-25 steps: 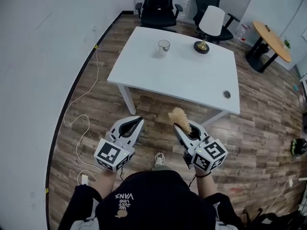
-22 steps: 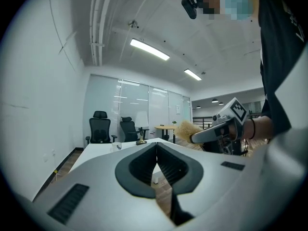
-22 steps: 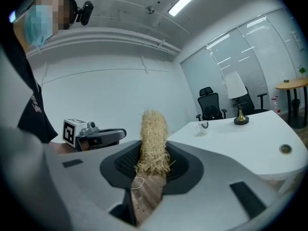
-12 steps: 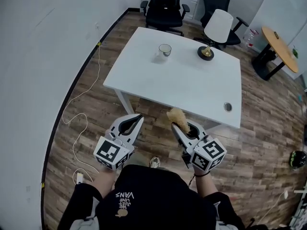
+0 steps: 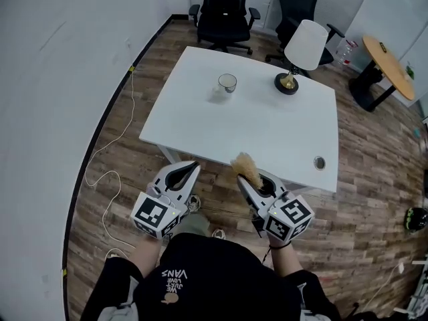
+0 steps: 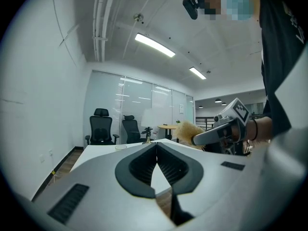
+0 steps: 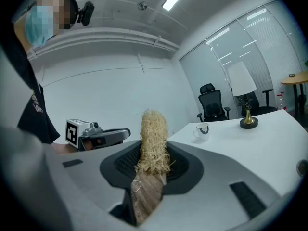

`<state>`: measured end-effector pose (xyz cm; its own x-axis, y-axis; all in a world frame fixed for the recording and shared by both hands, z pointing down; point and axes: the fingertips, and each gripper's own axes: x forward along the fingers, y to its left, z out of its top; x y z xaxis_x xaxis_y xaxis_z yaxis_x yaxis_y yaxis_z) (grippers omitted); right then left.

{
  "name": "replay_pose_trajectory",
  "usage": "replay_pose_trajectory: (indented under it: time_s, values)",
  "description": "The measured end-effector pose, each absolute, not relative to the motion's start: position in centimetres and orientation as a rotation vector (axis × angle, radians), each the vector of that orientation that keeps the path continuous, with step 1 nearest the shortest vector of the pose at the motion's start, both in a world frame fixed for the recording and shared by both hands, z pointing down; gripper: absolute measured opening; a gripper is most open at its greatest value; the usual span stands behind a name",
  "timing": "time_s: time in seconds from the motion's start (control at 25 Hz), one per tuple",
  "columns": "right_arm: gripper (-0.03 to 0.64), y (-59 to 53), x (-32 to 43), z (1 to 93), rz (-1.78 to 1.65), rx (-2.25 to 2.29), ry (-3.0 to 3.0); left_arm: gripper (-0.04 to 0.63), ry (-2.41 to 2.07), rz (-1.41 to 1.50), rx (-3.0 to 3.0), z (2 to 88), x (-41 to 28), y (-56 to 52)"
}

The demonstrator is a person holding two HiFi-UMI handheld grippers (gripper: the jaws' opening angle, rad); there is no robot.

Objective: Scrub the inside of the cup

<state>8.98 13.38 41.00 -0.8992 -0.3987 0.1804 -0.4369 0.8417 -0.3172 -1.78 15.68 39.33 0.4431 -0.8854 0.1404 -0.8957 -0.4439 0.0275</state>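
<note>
**Cup and tools.** The cup stands on the white table, toward its far side and left of the lamp — well apart from both your grippers. Your right gripper pinches a straw-fibre brush, bristles pointing outward. Your left gripper has its jaws pressed together on nothing. Your black shirt bears the print "VANS" — the smaller lines beside it are too small to read.
</note>
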Motion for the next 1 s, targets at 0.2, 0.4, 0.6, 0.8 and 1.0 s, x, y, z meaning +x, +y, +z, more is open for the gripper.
replay_pose_trajectory:
  time_s: [0.2,0.4,0.6,0.8,1.0]
  values:
    - [0.103,9.9,6.8,40.8,0.551,0.717,-2.9,0.011,-1.539,0.168,2.626,38.7,-3.8,11.6]
    - [0.103,6.5,4.2,40.1,0.545,0.783,-2.895,0.011,-1.492,0.166,2.665,38.3,-6.4,7.9]
    - [0.103,3.6,1.9,39.8,0.527,0.864,-2.891,0.011,-1.419,0.165,2.712,38.5,-8.5,4.9]
    - [0.103,1.8,0.5,39.6,0.539,0.952,-2.869,0.011,-1.337,0.172,2.75,38.4,-10.0,2.7]
    - [0.103,0.1,0.3,40.0,0.56,1.011,-2.844,0.011,-1.282,0.179,2.754,39.3,-10.3,0.4]
